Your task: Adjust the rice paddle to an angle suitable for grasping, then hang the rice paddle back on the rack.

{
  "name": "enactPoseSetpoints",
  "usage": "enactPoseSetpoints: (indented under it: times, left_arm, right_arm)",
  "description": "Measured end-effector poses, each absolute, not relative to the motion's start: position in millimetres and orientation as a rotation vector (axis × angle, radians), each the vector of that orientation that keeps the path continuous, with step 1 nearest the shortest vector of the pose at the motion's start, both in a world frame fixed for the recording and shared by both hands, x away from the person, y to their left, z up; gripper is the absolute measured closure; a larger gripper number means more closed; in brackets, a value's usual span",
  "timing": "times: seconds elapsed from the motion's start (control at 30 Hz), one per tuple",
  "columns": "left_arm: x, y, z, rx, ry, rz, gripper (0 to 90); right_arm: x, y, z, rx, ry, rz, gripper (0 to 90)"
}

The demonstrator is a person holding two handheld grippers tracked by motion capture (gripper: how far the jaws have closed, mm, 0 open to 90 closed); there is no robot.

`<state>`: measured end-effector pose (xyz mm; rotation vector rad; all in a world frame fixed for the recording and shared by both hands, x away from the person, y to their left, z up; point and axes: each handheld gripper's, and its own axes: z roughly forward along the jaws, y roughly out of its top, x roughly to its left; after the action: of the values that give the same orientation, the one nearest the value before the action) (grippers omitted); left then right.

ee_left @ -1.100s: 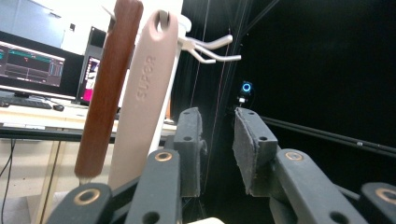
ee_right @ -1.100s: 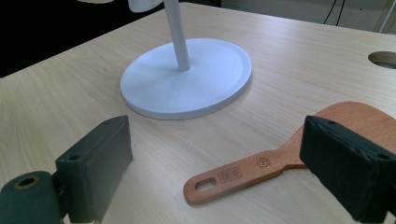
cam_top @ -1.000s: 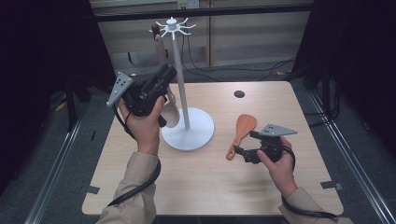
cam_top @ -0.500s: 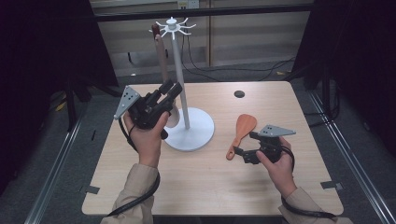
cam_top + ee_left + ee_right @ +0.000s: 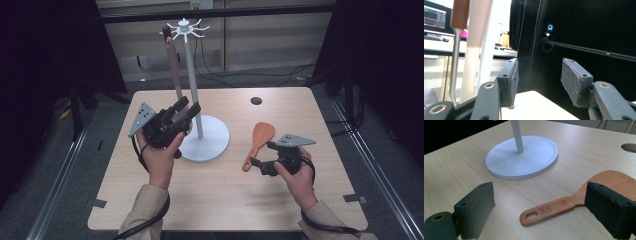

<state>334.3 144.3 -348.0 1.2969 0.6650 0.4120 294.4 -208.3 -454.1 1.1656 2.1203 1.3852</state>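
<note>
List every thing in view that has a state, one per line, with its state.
Left tongs: open, empty, raised beside the stand's pole.
Right tongs: open, low over the table, straddling the spatula handle, not gripping.
Wooden spatula: flat on the table.
Utensil stand: upright.
Hanging utensil: hung from the stand's top.

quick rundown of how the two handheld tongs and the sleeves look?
Both tongs, left and right, are black, each topped by a grey three-cornered plate with small dark holes. A black cable trails from each along the forearm. Up close the jaws carry dark, matte rectangular pads fixed with small screws, on black links with brass-coloured pivot pins. The person wears beige long sleeves.
</note>
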Motion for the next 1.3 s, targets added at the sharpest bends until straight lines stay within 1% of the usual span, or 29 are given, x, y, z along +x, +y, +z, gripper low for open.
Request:
enactPoseSetpoints:
  times: [0.47,0.87,1.3]
  left_arm:
    - [327,136,-366,1.362,0.622,0.351,39.1]
    - [320,130,-389,1.415,0.64,0.29,30.2]
    - [308,126,-414,1.5,0.662,0.247,28.7]
  right_arm:
    - [295,-208,-456,1.166,2.125,1.374,8.4]
    - [295,-208,-457,1.162,2.131,1.363,8.4]
    - [299,-214,-467,1.203,2.138,1.322,8.5]
